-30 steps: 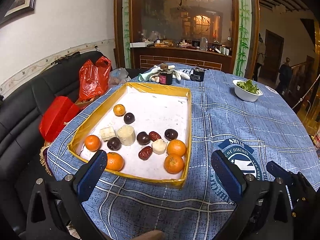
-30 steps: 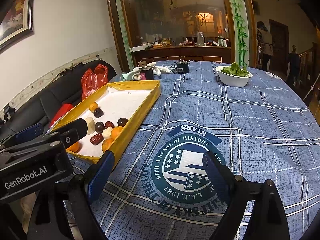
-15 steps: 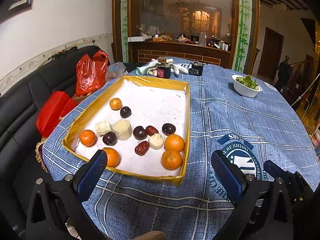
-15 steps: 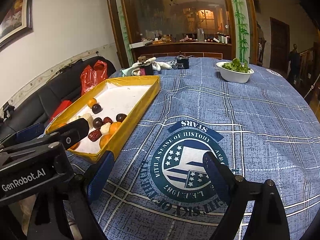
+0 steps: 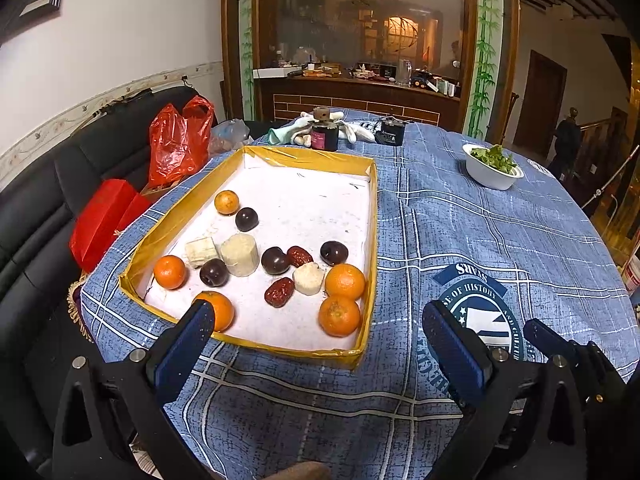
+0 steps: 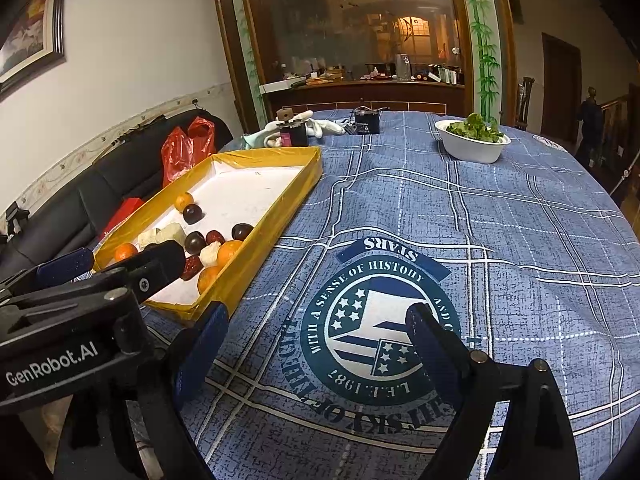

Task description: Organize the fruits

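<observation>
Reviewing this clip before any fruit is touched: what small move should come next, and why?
Probably ease the left gripper forward and down toward the nearest orange. Both grippers are open and empty, the fruit lies mixed in the yellow tray, and the right gripper faces bare tablecloth.

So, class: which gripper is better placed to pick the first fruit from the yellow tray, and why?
Left. The left gripper opens straight onto the tray of fruit; the right gripper faces bare tablecloth beside it.

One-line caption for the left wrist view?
Open left gripper hovers before a yellow-rimmed tray of mixed fruit on a blue checked tablecloth.
</observation>
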`<state>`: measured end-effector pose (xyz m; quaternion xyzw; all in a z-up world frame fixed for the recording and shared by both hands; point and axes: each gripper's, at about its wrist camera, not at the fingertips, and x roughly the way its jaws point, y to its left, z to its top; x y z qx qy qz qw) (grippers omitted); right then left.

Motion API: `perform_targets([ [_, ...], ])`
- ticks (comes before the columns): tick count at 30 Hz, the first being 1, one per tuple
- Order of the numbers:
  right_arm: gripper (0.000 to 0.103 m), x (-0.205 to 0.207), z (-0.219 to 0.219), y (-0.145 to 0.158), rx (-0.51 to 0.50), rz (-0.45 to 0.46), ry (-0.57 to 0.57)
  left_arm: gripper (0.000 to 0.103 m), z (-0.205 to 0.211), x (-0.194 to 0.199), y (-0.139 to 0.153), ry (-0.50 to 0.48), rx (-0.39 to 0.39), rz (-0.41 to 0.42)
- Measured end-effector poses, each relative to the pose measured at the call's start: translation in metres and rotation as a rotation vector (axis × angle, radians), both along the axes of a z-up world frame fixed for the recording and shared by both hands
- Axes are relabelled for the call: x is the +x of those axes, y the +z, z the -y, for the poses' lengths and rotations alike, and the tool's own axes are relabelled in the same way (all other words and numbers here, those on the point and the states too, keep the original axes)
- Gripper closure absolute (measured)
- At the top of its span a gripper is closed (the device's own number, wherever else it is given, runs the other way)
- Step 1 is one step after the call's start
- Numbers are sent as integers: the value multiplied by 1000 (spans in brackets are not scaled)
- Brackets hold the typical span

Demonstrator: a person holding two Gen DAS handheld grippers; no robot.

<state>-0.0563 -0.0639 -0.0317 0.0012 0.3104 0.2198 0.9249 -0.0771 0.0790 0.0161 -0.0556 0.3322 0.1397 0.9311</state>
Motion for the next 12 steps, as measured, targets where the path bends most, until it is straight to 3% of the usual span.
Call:
perform_targets([
  [6, 9, 0, 0, -1, 1, 0, 1, 0, 4, 0, 3, -21, 19, 14],
  [12, 9, 6, 14, 8, 18, 12, -37, 0, 15, 4, 25, -74, 40, 56],
])
